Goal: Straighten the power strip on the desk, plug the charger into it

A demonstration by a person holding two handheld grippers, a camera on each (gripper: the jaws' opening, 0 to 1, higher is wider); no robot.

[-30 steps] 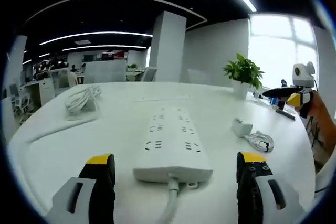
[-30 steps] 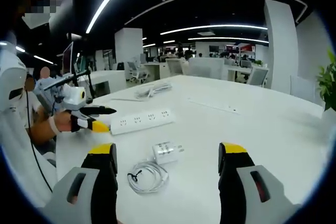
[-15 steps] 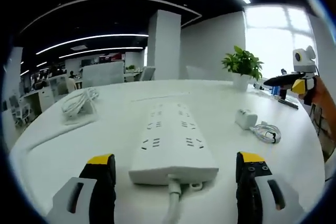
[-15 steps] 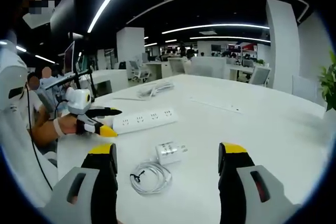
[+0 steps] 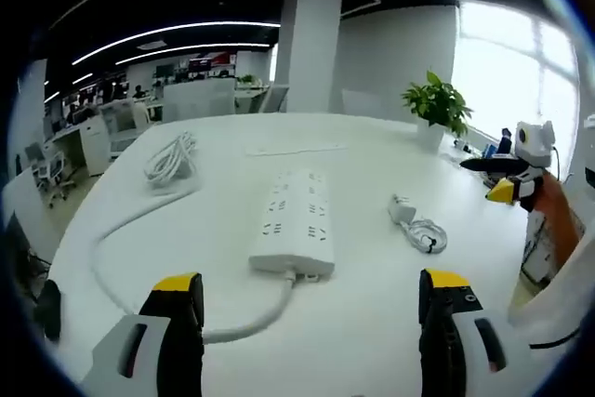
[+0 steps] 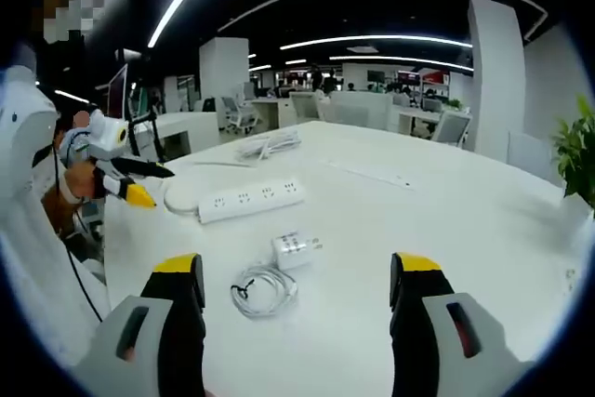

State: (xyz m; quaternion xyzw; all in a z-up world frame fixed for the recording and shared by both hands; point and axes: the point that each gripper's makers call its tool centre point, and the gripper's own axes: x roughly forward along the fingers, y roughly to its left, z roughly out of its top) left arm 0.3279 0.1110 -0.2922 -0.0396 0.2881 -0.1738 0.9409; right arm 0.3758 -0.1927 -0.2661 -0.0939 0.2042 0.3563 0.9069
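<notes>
A white power strip (image 5: 295, 223) lies on the white desk (image 5: 353, 323), its cord (image 5: 121, 267) curving off to the left. A white charger (image 5: 401, 210) with a coiled cable (image 5: 427, 233) rests to the strip's right. My left gripper (image 5: 302, 309) is open, well back from the strip. In the right gripper view the power strip (image 6: 249, 201) lies left of centre, with the charger (image 6: 294, 250) and its cable (image 6: 261, 290) nearer. My right gripper (image 6: 294, 290) is open above them. The left gripper (image 6: 121, 183) shows at the left, and the right gripper (image 5: 516, 178) at the right edge.
A coiled white cable (image 5: 170, 157) lies at the desk's far left. A potted plant (image 5: 437, 109) stands at the far right. A thin white strip (image 5: 296, 148) lies beyond the power strip. Office desks and chairs fill the background.
My left gripper has pulled back from the power strip, so the strip looks smaller and its cord shows. The right gripper's view has hardly shifted.
</notes>
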